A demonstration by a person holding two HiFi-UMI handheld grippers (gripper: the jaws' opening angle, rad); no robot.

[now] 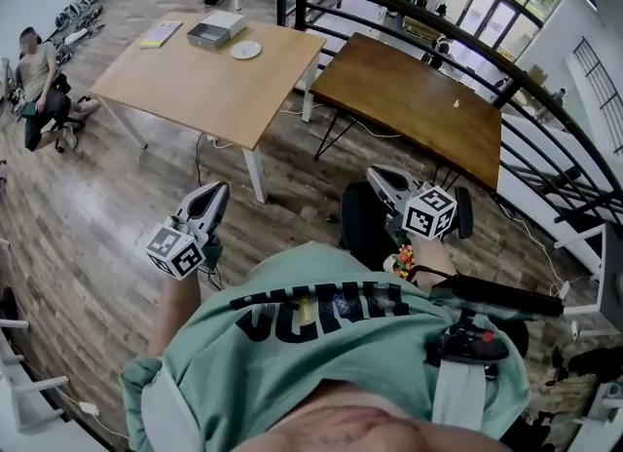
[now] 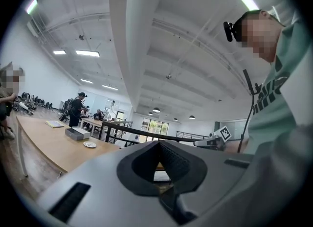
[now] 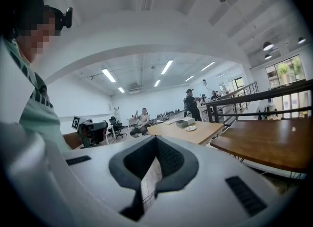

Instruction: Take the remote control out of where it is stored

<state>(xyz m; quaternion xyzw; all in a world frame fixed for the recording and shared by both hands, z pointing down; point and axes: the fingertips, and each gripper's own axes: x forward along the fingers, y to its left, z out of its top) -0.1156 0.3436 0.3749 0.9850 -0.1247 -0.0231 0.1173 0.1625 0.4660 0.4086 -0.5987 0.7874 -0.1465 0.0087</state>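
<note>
Green shirt (image 1: 321,343) fills the bottom of the head view; it belongs to the person holding both tools close to the chest.

The left gripper (image 1: 216,190) is at the lower left of the middle. Its marker cube (image 1: 175,250) sits just below it. In the left gripper view its jaws are pressed together at the tips, with nothing between them.

The right gripper (image 1: 375,176) is a bit right of the middle, with its own marker cube (image 1: 430,211) beside it. In the right gripper view its jaws are clenched too, and they hold nothing.

Both grippers hang in the air over the wooden floor (image 1: 97,207). They touch no table.

A light wooden table (image 1: 195,80) stands in the upper left part, well away from the grippers. On its far end lie a grey box (image 1: 216,28), a small white plate (image 1: 245,50) just beside the box, and a flat yellowish pad (image 1: 161,34) to the left of the box.

A dark wooden table (image 1: 419,99) stands to the right of the light one. A black railing (image 1: 409,12) curves behind it, across the upper right.

A person (image 1: 39,80) sits at the far left edge.

The remote control cannot be made out in any view.
</note>
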